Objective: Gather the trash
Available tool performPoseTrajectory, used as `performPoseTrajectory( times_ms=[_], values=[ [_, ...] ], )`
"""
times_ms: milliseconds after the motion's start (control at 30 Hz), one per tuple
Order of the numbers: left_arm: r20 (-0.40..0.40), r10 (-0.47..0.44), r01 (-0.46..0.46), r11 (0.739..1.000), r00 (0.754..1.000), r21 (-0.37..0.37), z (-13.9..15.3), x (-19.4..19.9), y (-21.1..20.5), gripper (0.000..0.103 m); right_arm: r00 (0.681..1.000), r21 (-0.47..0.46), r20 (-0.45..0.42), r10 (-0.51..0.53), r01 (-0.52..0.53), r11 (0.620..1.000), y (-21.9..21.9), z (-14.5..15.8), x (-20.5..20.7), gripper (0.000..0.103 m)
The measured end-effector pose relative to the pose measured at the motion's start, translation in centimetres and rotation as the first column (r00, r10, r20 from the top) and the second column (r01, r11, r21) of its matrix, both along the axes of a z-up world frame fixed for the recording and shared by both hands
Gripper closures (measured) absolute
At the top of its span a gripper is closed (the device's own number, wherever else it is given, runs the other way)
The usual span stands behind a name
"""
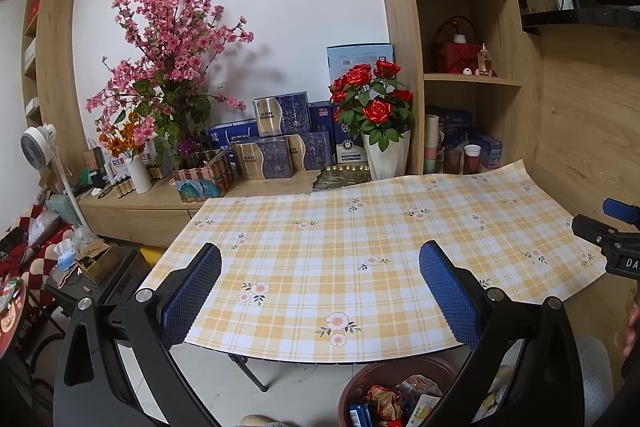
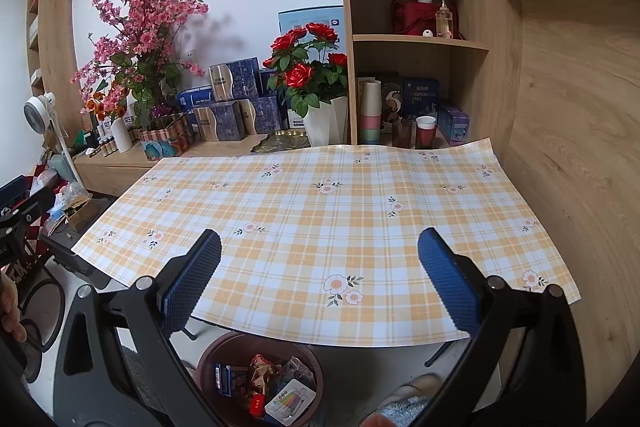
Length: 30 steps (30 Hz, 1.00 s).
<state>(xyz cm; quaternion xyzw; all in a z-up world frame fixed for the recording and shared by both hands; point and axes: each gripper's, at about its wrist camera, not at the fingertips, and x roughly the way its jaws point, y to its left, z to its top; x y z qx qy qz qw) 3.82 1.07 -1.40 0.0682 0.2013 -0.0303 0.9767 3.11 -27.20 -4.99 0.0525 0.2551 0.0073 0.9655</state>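
A brown round bin [image 2: 208,367] stands on the floor below the table's near edge. In it lies trash [image 2: 264,375]: crumpled wrappers, a blue packet and a card of coloured pens. The left wrist view shows the same bin [image 1: 360,383] at the bottom. The table [image 2: 320,211] wears a yellow plaid cloth with flowers and nothing lies on it. My left gripper [image 1: 320,259] is open above the near edge, nothing between its blue pads. My right gripper [image 2: 320,247] is open too, also holding nothing. The right gripper's body [image 1: 612,247] shows at the left view's right edge.
Behind the table a wooden sideboard [image 1: 160,195] carries pink blossoms [image 1: 168,39], red roses in a white pot [image 2: 308,75] and blue gift boxes [image 1: 276,143]. Shelves [image 2: 416,39] hold cups and a red basket. A wood wall [image 2: 580,147] is right, a fan [image 1: 40,147] and clutter left.
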Motion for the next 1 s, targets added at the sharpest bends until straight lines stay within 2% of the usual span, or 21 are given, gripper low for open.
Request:
performPoseTrajectory(
  times_ms=[1000],
  values=[
    [-0.01,-0.008,0.008,1.0,1.0,0.009,-0.2,0.0,0.1,0.006,1.0,-0.002,-0.011,0.002,-0.002,1.0,0.2,-1.0,0.0,0.006]
  ],
)
